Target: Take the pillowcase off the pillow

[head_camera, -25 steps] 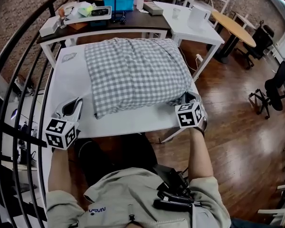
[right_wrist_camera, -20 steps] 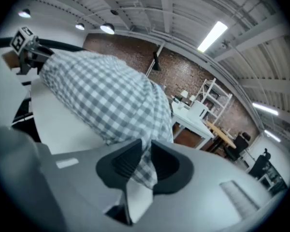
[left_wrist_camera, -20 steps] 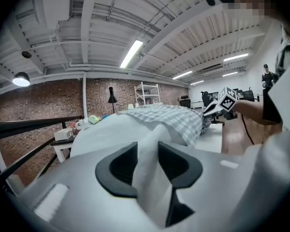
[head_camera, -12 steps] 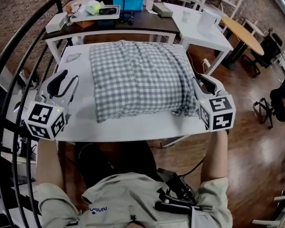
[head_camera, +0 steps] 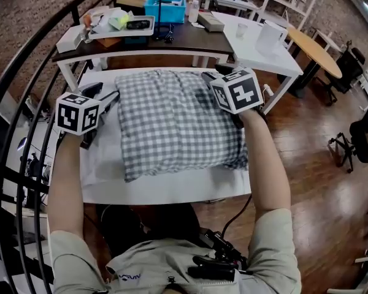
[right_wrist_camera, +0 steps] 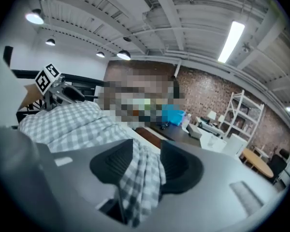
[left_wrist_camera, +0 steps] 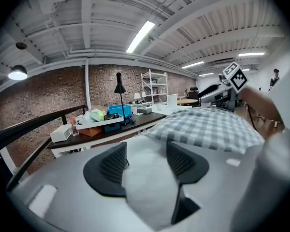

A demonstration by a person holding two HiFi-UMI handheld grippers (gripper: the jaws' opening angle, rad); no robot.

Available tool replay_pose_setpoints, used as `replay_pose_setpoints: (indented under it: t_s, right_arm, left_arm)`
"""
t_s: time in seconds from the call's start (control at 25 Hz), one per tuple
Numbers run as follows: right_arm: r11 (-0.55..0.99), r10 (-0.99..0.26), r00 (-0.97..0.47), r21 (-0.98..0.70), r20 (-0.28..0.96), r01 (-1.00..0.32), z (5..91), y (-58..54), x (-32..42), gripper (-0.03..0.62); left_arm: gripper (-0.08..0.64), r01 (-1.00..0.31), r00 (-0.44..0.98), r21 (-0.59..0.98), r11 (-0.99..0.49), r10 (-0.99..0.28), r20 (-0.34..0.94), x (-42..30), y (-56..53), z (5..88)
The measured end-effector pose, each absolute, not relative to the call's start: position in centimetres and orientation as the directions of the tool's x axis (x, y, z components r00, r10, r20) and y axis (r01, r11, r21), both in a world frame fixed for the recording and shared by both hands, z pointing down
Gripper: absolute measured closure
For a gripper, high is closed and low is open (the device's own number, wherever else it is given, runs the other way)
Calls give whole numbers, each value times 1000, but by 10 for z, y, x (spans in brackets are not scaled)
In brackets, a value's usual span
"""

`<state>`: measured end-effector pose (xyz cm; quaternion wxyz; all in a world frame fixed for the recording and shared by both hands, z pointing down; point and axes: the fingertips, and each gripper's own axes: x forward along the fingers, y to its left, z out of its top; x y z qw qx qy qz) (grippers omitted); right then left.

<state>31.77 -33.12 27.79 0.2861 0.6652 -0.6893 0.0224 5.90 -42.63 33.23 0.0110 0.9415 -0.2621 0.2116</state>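
A grey-and-white checked pillow (head_camera: 178, 121) lies on the white table (head_camera: 104, 170). My left gripper (head_camera: 107, 97) is at its far left corner. In the left gripper view its jaws (left_wrist_camera: 147, 161) are opening, with a white padded corner (left_wrist_camera: 147, 187) between them; the checked pillowcase (left_wrist_camera: 208, 129) lies beyond. My right gripper (head_camera: 210, 77) is at the far right corner. Its jaws (right_wrist_camera: 146, 166) are opening too, and a fold of checked fabric (right_wrist_camera: 137, 187) hangs between the pads. Each gripper view shows the other gripper across the pillow.
A dark desk behind the table carries a blue bin (head_camera: 164, 8) and a white tray (head_camera: 119, 26). A black railing (head_camera: 12, 103) runs along the left. At the right stand a white table (head_camera: 257, 41), a round wooden table (head_camera: 316, 48) and office chairs (head_camera: 356, 133).
Both grippers have moved from the pillow's near corners up to its far corners. Their jaws, shut a second ago, now stand apart around the pillow's corners.
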Motion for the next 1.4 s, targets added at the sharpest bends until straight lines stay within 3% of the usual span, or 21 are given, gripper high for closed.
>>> replay_pose_setpoints:
  t_s: [0.16,0.28,0.32,0.4,0.68,0.96,1.2,1.4]
  right_arm:
    - [131,-864,48,315,501,-940,299,-370,315,390]
    - [142,-819,64,309,571,-940,323,-382,318,391]
    - [148,-804,72,315,590,-938,330,-384,320,420]
    - [157,-790,92,346,606,-925,339,-385,320,563]
    - [74,-835,253,554,489,-829,305,-374,339,588]
    - [-100,-790,467,668,398,-737,283,-340,404,588]
    - [-142,-736,532,673,419,-726,303,-323,445,588]
    - [-149,-777,459,583,431,-799,330,-316,438,585]
  left_arm:
    - [322,-452,799,-91,-887,-448,401,64,-420,331]
    - [374,-405,795,-131,-905,-420,438,69,-405,340]
    - [438,-386,786,-162,-908,-415,458,71,-400,344]
    - [535,-358,763,-234,-904,-427,485,72,-394,349]
    - [546,-418,802,-245,-875,-482,352,35,-380,309]
    - [548,-494,802,-250,-832,-548,238,-10,-362,267]
    - [548,-523,781,-184,-832,-555,286,-18,-378,295]
    - [545,-511,780,-153,-846,-531,331,9,-391,341]
